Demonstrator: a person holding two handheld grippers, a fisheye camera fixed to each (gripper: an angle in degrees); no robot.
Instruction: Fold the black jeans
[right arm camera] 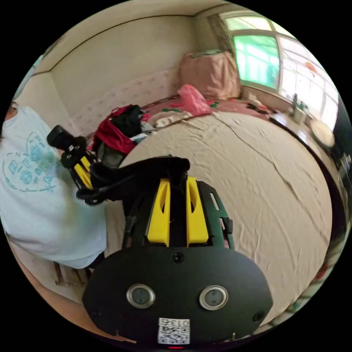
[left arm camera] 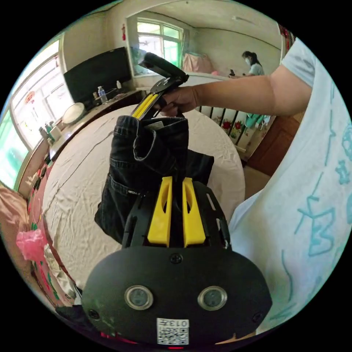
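The black jeans (left arm camera: 146,157) hang bunched in the air above a bed with a beige sheet (left arm camera: 80,176). In the left gripper view, my left gripper (left arm camera: 177,179) is shut on the lower fold of the denim. Higher up, my right gripper (left arm camera: 145,106), held in a hand, pinches the waistband. In the right gripper view, my right gripper (right arm camera: 178,180) is shut on the jeans (right arm camera: 146,176), which stretch left to the left gripper (right arm camera: 83,176). The legs of the jeans are hidden behind the gripper bodies.
The beige sheet (right arm camera: 256,176) covers the wide bed. A heap of red and dark clothes (right arm camera: 117,132) and a pink bag (right arm camera: 192,97) lie at its far side. A dark screen (left arm camera: 97,73) stands on a side counter. Another person (left arm camera: 253,64) sits in the background.
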